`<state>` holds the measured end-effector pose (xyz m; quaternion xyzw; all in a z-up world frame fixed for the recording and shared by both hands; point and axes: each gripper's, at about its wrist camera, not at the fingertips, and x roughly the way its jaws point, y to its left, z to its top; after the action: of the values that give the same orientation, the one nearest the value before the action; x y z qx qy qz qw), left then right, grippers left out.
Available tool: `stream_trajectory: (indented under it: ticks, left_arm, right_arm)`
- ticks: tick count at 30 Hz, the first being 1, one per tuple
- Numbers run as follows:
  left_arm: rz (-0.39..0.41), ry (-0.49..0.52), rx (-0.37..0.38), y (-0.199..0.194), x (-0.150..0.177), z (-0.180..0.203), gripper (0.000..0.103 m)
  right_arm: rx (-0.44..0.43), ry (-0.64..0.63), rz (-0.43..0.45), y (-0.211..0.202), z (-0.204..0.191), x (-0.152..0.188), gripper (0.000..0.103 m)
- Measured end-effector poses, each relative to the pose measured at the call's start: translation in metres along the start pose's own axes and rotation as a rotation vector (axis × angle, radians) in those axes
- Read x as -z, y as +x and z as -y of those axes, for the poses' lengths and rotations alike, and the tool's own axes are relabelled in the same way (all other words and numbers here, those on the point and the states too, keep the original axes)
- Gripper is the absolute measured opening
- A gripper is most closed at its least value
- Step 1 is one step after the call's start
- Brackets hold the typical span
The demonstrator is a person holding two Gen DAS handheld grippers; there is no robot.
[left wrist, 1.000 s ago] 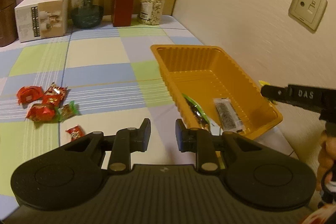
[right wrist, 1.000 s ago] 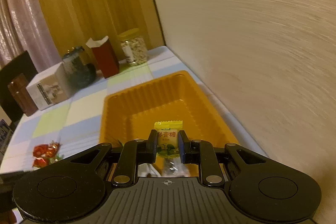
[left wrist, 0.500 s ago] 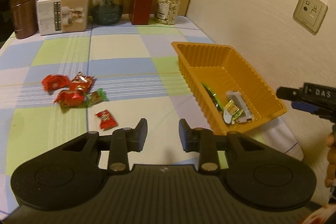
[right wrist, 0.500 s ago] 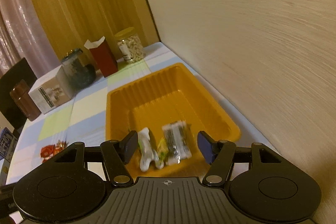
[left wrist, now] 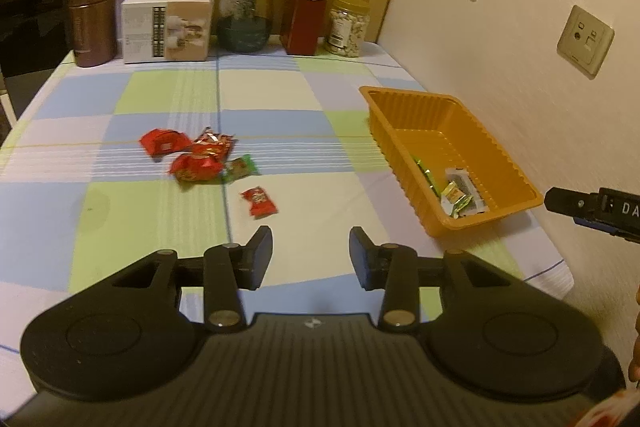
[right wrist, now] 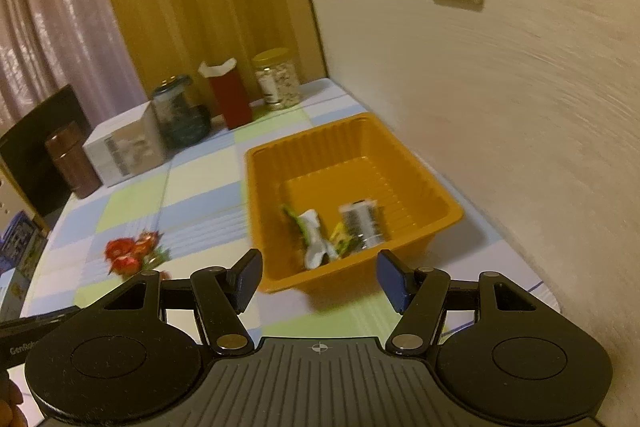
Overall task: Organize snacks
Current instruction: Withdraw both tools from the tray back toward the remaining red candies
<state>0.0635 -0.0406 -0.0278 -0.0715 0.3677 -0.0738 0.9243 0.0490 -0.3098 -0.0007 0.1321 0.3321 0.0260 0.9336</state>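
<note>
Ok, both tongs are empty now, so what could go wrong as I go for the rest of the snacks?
1. The orange tray sits near the table's front edge; a nudge from the right tongs may push it off.
2. The red snacks and the green candy lie bunched together, so the left tongs could pinch two or scatter them.
3. The single red candy lies flat; open fingers may slide it along the cloth.

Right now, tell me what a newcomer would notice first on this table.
First, the orange tray by the wall on the table's right edge, with a few wrapped snacks lying at its near end. Next, the cluster of red candy wrappers loose on the checked tablecloth left of the tray. Both the left gripper and the right gripper are open and hold nothing.
</note>
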Motion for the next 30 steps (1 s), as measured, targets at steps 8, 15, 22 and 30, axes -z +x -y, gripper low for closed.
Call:
stream_trajectory:
  ticks: [8, 15, 22, 30]
  left_arm:
    - [0.018, -0.020, -0.031, -0.026, 0.007, -0.019, 0.044]
    - [0.021, -0.033, -0.065, -0.036, 0.010, -0.032, 0.046]
    - [0.020, -0.040, -0.089, -0.041, 0.011, -0.044, 0.049]
    - [0.017, -0.039, -0.111, -0.041, 0.011, -0.051, 0.054]
  right_arm:
    - [-0.039, -0.036, 0.004, -0.012, -0.024, 0.007, 0.063]
    - [-0.071, -0.065, -0.008, -0.014, -0.043, 0.014, 0.063]
    - [-0.101, -0.100, -0.026, -0.011, -0.062, 0.024, 0.063]
    - [-0.119, -0.128, -0.044, -0.004, -0.077, 0.030, 0.063]
